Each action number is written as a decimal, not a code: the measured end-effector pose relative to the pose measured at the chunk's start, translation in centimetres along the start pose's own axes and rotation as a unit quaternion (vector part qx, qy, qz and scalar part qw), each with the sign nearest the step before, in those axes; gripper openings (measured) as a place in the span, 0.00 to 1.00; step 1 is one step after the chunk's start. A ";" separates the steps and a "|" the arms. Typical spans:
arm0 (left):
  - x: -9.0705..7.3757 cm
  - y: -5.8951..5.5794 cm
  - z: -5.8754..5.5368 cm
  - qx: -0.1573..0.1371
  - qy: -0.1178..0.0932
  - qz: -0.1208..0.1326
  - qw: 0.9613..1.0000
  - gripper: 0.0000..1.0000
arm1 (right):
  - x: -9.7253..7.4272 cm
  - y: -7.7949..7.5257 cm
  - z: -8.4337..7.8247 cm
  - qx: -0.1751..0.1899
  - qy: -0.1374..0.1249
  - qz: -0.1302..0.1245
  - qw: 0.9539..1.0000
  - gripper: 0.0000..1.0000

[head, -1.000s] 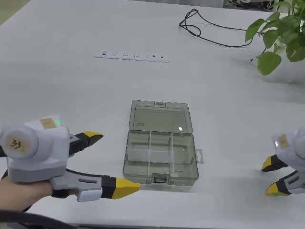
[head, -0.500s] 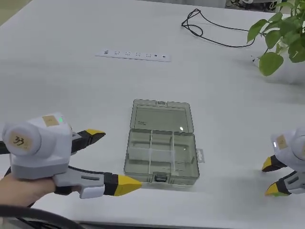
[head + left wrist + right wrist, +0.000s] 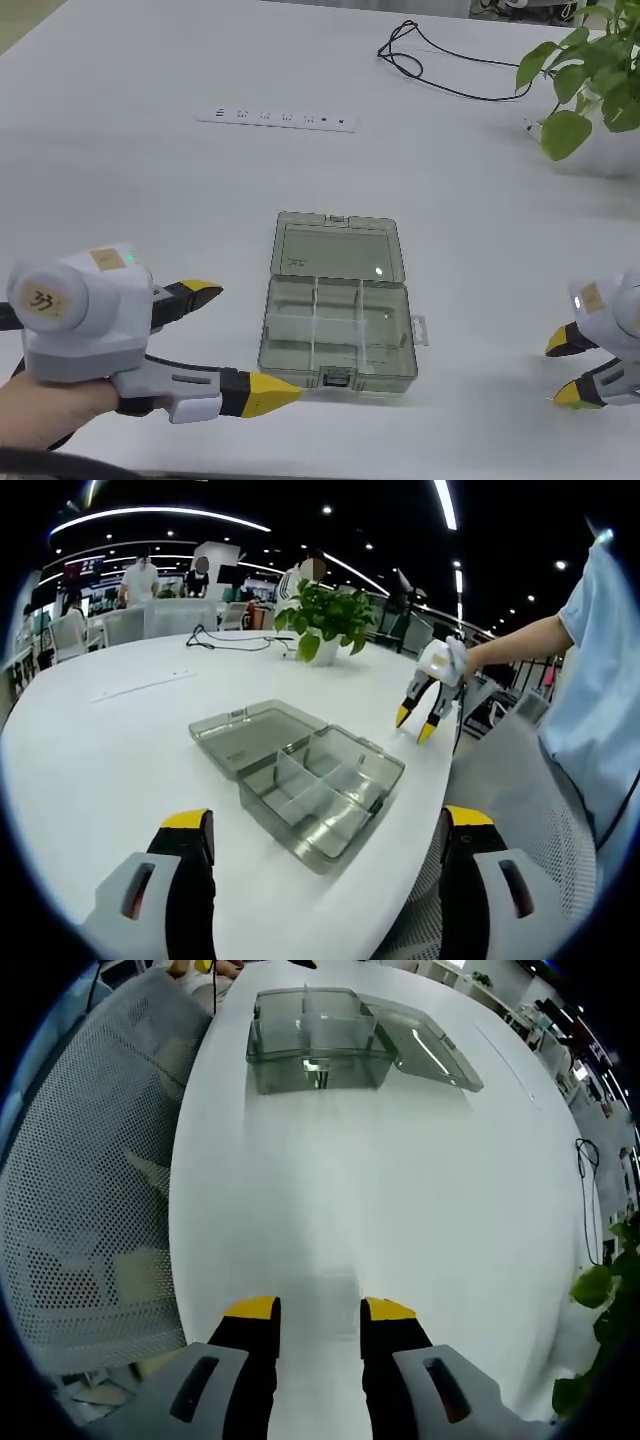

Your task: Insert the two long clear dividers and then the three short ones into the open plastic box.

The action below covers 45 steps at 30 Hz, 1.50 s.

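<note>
The plastic box (image 3: 338,335) lies open on the white table (image 3: 140,210), near its front edge, with the lid (image 3: 337,245) folded flat behind it. Clear dividers (image 3: 313,325) stand inside the box and part it into compartments. The head view shows lengthwise and crosswise walls, but their exact number cannot be told through the tinted plastic. The left gripper (image 3: 245,341), held in a hand (image 3: 45,405), is to the left of the box, with its nearer jaw tip just beside the front left corner. Its yellow-tipped jaws are spread wide and hold nothing. The right gripper (image 3: 558,370) hangs well apart to the right of the box, near the table edge. Its jaws stand apart by a narrow gap, with bare table between them, and hold nothing. The left gripper view adds the box seen corner-on between the wide jaws, the right gripper beyond it, a light blue sleeve (image 3: 600,670), and people (image 3: 140,580) across the room. The right gripper view shows the latch side of the box at a distance and a grey mesh chair (image 3: 90,1160) beside the table. The head view shows a power strip (image 3: 277,118), a black cable (image 3: 440,65) and a plant (image 3: 585,70) on the far part of the table.
</note>
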<state>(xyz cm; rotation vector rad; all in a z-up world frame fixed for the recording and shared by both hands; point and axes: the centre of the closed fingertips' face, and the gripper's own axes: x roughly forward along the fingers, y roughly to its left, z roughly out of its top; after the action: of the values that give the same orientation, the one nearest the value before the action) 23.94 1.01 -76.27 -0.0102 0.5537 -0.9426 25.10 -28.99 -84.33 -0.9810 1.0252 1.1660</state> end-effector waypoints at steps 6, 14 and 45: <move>0.6 -0.4 0.0 -0.034 -0.003 -0.005 0.999 0.91 | -0.6 -0.4 2.3 -0.011 -0.024 -0.020 0.999 0.32; 1.4 -0.9 1.1 -0.071 -0.022 -0.011 0.997 0.83 | -1.9 -0.7 6.3 -0.032 -0.061 -0.041 0.997 0.32; 8.4 -3.8 4.0 -0.227 -0.040 -0.041 0.972 0.38 | -3.9 1.1 20.6 -0.184 -0.135 -0.156 0.961 0.32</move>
<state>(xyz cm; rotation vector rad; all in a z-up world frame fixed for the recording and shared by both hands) 26.70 -8.60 -75.66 -0.4850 0.6881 -0.8743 25.88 -9.95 -75.57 -1.1855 0.4220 1.2055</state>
